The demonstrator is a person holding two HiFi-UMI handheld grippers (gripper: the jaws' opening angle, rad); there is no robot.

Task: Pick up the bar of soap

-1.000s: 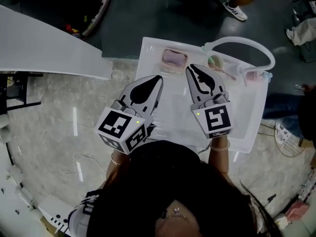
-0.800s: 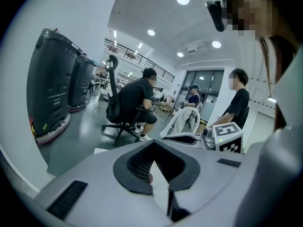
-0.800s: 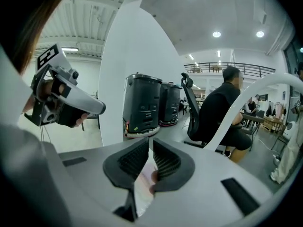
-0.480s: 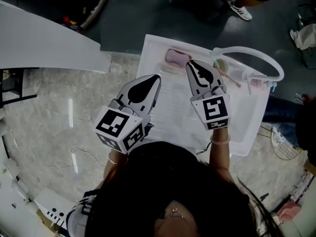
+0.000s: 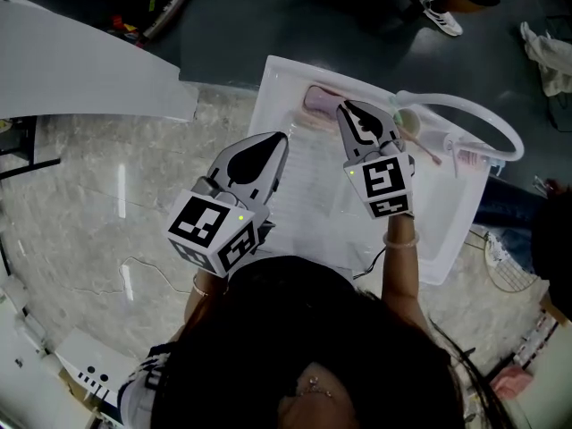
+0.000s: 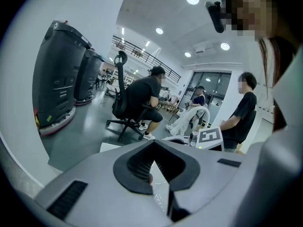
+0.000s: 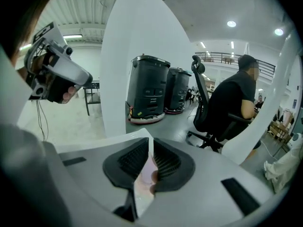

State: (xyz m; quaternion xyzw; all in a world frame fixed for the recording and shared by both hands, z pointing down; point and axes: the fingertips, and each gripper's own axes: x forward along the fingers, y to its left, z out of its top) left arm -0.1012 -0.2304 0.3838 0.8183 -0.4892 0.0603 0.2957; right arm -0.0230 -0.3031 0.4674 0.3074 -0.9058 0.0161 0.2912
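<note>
Marble-patterned counter (image 5: 107, 204) lies below both claws. The right gripper (image 5: 345, 108) has its jaws pressed together on nothing, tips just beside the pink bar of soap (image 5: 315, 100) at the far end of the white tray (image 5: 447, 231). The left gripper (image 5: 279, 141), likewise closed and empty, hangs near the tray's left edge.

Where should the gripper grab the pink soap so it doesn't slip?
Probably best across the middle of the pink soap, pinching its two long sides and coming down from above. It lies flat in the white tray, so only its top and sides show. The right gripper is closest, but its jaws are shut and would need opening first.
</note>
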